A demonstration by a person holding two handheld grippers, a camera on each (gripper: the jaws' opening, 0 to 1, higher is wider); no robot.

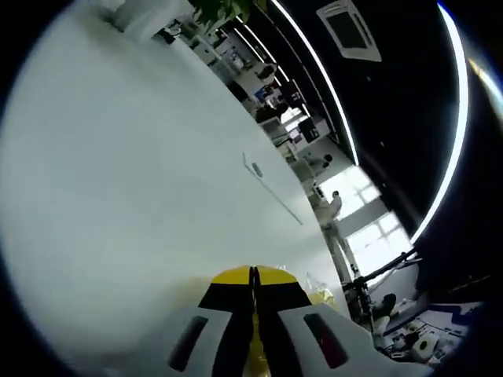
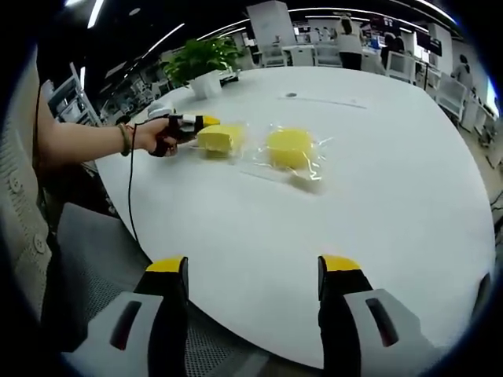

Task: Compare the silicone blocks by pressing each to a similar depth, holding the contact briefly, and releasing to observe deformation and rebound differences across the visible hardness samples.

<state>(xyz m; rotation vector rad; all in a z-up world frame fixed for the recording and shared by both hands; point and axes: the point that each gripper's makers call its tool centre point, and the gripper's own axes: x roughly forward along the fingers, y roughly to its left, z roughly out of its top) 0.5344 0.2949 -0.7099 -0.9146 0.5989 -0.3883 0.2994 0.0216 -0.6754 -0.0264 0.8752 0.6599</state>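
With its jaws closed together, the left hand-held gripper (image 2: 206, 122) presses its tips into the first yellow silicone block (image 2: 222, 137) on the white tabletop (image 2: 377, 204), while the right hand-held gripper (image 2: 253, 275) waits wide open and empty (the second yellow silicone block (image 2: 288, 148) lies just beside, in clear wrap).

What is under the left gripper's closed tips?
The left gripper, jaws shut, meets a yellow silicone block on the white table. The exact contact spot is hidden. A second, bagged block lies beside it.
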